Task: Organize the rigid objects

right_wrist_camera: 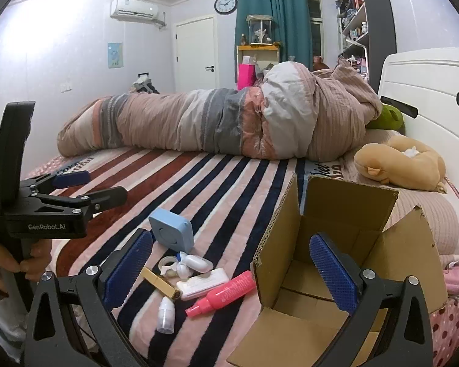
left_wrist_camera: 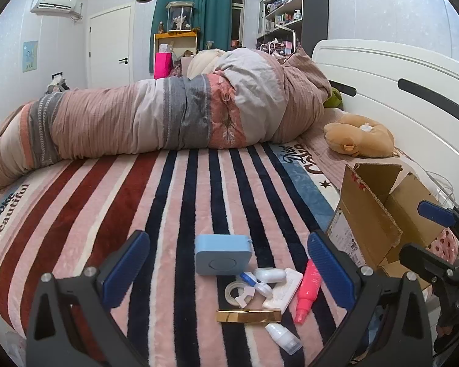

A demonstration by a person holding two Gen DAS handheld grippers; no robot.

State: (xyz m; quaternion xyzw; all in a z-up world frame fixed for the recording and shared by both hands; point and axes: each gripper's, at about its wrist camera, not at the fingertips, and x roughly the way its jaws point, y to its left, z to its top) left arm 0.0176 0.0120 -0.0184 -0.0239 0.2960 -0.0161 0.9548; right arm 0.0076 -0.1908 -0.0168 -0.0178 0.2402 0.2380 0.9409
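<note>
While both grippers are hovering empty with fingers apart, left gripper is facing the clutter: blue box, pink bottle; right gripper is beside the cardboard box on the bed.

Bare striped blanket lies open ahead of my left fingers, but the open brown cardboard box with upright flaps walls my right.
</note>
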